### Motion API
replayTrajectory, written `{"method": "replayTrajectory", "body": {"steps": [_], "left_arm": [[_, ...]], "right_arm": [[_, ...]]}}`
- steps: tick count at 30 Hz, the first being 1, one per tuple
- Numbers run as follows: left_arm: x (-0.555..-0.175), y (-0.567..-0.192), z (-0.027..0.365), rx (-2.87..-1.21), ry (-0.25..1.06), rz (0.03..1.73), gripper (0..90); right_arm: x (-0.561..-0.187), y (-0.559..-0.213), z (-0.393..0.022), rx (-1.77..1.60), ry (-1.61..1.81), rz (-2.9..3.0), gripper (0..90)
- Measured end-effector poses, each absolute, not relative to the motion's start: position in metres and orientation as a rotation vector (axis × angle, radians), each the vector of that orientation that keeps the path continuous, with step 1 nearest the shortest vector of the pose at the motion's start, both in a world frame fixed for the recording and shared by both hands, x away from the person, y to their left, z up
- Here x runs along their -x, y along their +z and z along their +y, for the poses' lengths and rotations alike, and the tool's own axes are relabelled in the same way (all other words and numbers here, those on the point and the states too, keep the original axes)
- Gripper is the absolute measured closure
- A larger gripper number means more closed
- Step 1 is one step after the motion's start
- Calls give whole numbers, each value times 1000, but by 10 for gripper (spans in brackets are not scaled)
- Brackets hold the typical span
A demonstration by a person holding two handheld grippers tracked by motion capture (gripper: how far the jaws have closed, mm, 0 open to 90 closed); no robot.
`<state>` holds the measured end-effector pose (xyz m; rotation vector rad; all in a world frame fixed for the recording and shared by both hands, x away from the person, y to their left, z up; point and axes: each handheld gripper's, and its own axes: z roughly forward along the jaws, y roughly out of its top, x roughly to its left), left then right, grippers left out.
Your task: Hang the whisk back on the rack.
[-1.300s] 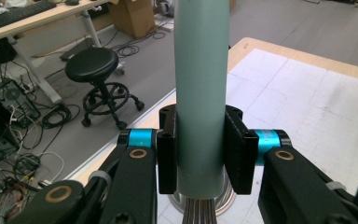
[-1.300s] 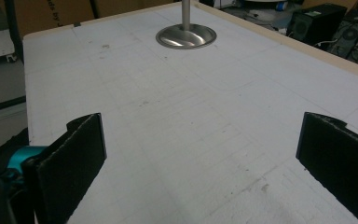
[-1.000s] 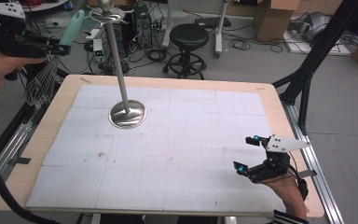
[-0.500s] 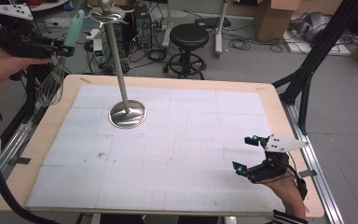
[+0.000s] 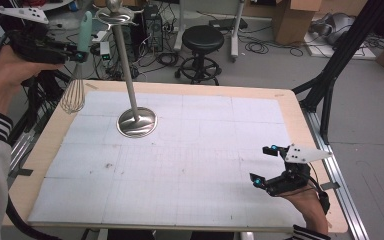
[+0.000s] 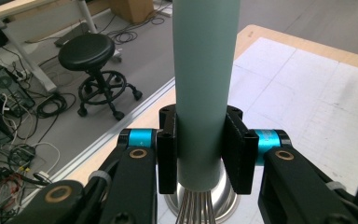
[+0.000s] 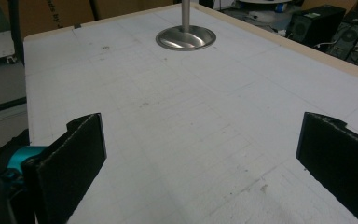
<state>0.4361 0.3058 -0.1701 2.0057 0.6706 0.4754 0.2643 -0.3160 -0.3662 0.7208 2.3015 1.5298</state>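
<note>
A whisk with a pale green handle hangs upright, wire head down, past the table's far left corner. My left gripper is shut on that handle, its pads pressing both sides. A metal stand with a round base and a hooked top rises from the table's far left part; its base also lies ahead in the right gripper view. My right gripper rests at the table's near right, open, nothing between its fingers.
The white gridded mat covers a wood-edged table. Behind it stand a black stool, computer gear and cables. A black frame leg stands to the right.
My left hand has lifted the whisk a little and carried it right, closer to the stand's top. The right gripper has stayed put.
</note>
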Motion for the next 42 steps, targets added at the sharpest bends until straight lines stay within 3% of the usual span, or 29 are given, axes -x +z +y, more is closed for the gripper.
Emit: {"method": "replayTrajectory", "body": {"steps": [32, 38, 42], "left_arm": [[-451, -185, 273, -1984, 497, 724, 680], [-446, -187, 270, -2024, 525, 691, 507], [-439, -189, 275, -1985, 550, 699, 328]], "right_arm": [[-264, -366, -317, -716, 1536, 2298, 5], [-264, -367, -319, -722, 1535, 2297, 5], [-262, -367, -322, -731, 1542, 2288, 5]]}}
